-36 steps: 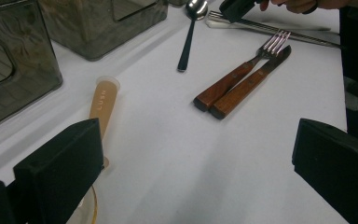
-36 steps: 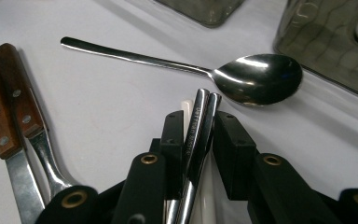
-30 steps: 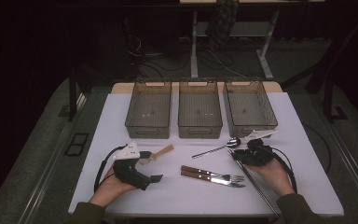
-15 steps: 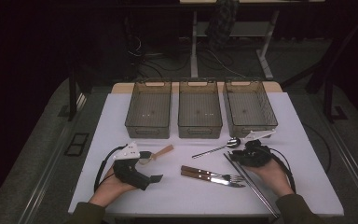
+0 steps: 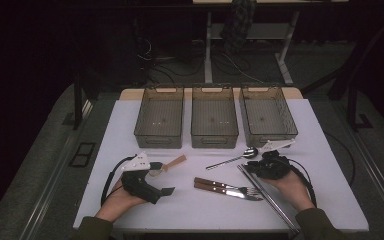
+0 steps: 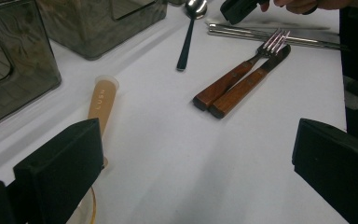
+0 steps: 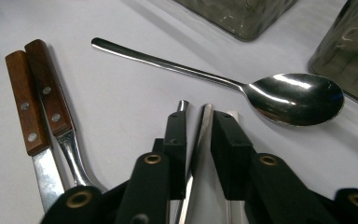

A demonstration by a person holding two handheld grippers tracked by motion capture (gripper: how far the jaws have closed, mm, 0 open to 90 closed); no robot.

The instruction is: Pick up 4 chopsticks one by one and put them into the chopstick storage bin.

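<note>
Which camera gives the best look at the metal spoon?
The right gripper view: the spoon lies close and sharp, its whole handle and shiny bowl plain, just beyond the right gripper. The left gripper view shows it far off at the top edge, bowl cropped. The high view shows it whole but small, in front of the bins.

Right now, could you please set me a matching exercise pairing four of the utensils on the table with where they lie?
1 spoon
2 fork
3 chopsticks
4 beige-handled utensil

A beside the knife
B by the left gripper
C bowl nearest the right-hand bin
D long metal pair, farthest right

Pairs: 1-C, 2-A, 3-D, 4-B
</note>
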